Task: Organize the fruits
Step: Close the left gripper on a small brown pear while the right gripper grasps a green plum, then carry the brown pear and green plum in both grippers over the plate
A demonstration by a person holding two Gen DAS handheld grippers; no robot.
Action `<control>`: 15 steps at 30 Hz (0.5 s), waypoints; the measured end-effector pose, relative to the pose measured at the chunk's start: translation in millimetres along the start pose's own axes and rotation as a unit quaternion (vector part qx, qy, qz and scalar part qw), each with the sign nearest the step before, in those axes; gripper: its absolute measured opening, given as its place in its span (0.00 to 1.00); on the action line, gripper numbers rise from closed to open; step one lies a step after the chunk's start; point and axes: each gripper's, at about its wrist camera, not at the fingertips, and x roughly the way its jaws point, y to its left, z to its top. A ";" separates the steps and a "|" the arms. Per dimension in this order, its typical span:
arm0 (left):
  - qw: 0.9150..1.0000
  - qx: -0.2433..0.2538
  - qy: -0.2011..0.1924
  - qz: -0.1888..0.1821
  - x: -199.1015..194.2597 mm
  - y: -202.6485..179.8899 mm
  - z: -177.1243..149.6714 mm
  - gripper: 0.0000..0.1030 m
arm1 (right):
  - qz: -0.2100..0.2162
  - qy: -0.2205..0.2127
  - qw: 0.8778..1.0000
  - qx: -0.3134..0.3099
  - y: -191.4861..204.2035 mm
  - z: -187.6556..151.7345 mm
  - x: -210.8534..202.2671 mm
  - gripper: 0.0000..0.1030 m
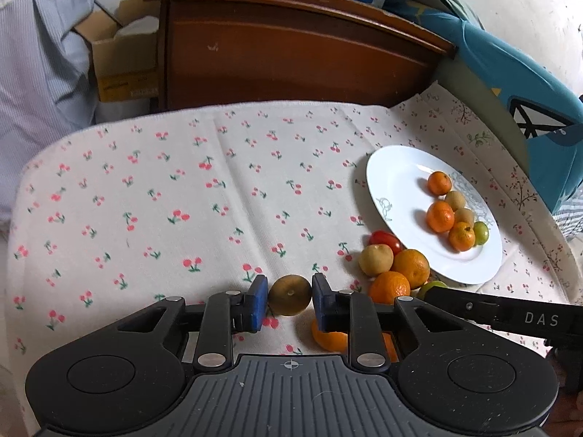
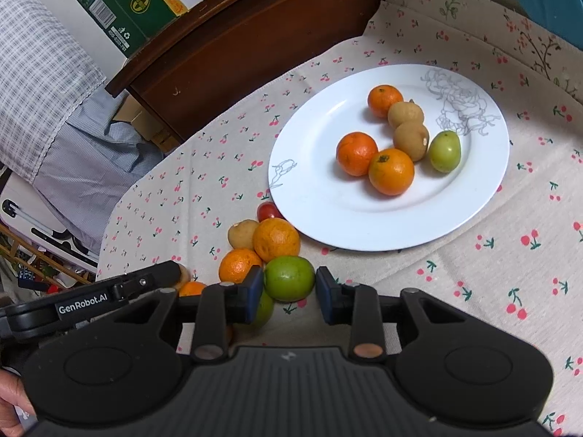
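My left gripper (image 1: 290, 293) is shut on a round brown fruit (image 1: 290, 300), both blue pads pressing its sides just over the cherry-print cloth. In the right wrist view, my right gripper (image 2: 289, 281) is shut on a green fruit (image 2: 289, 277) at the near edge of a small pile. That pile holds two oranges (image 2: 276, 238), a tan fruit (image 2: 243, 233) and a red tomato (image 2: 267, 212). Beyond it the white plate (image 2: 328, 211) carries three oranges (image 2: 391, 171), two tan fruits (image 2: 411, 140) and a green one (image 2: 444, 151). Another orange (image 1: 329, 338) lies partly hidden under my left gripper's right finger.
A dark wooden cabinet (image 1: 291, 54) stands behind the table, with a blue plastic chair (image 1: 510, 83) at the right and a cardboard box (image 1: 120, 65) at the left. The other tool's black casing (image 1: 510, 315) reaches in low right. A hand (image 2: 11, 400) shows at the bottom left.
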 end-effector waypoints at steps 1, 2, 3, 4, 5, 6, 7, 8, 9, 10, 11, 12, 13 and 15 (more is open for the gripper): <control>1.000 0.002 -0.002 0.003 -0.9 -0.7 0.3 0.23 | 0.000 -0.001 1.000 -0.001 0.6 0.1 -0.6 0.31; 1.000 0.005 -0.005 0.006 -1.8 -1.3 0.4 0.23 | 0.000 -0.002 1.000 -0.002 1.0 0.2 -1.3 0.31; 1.000 0.007 -0.007 0.007 -2.8 -1.7 0.9 0.23 | 0.001 -0.004 1.000 -0.003 1.4 0.2 -2.0 0.31; 1.000 0.011 -0.010 0.008 -3.6 -2.5 1.3 0.23 | 0.002 -0.005 1.000 -0.004 2.0 0.4 -3.0 0.31; 1.000 0.014 -0.013 0.010 -4.5 -3.4 1.6 0.23 | 0.003 -0.007 1.000 -0.005 2.5 0.3 -4.0 0.31; 1.000 0.015 -0.015 0.010 -5.5 -3.9 2.0 0.23 | 0.005 -0.008 1.000 -0.005 2.8 0.4 -4.8 0.31; 1.000 0.015 -0.017 0.009 -6.3 -3.9 2.5 0.23 | 0.006 -0.008 1.000 -0.005 3.0 0.8 -5.3 0.31; 1.000 0.014 -0.018 0.009 -7.0 -4.1 2.8 0.23 | 0.007 -0.009 1.000 -0.005 3.2 1.2 -5.9 0.31; 1.000 0.014 -0.021 0.011 -8.0 -4.2 3.3 0.23 | 0.008 -0.010 1.000 -0.005 3.6 1.9 -6.1 0.31; 1.000 0.015 -0.024 0.013 -9.1 -4.6 3.6 0.23 | 0.010 -0.010 1.000 -0.004 3.6 2.2 -7.0 0.31; 0.999 0.016 -0.028 0.016 -10.3 -5.1 4.3 0.23 | 0.012 -0.011 1.000 -0.004 3.9 2.6 -7.7 0.31; 0.999 0.017 -0.031 0.018 -11.3 -5.0 5.0 0.23 | 0.014 -0.012 1.000 -0.004 4.2 3.2 -8.6 0.31; 0.999 0.017 -0.034 0.020 -12.6 -5.0 5.8 0.23 | 0.015 -0.013 1.000 -0.004 4.7 3.7 -9.4 0.31; 0.999 0.017 -0.039 0.019 -15.0 -5.4 7.3 0.23 | 0.020 -0.016 1.000 -0.005 5.8 4.8 -11.2 0.31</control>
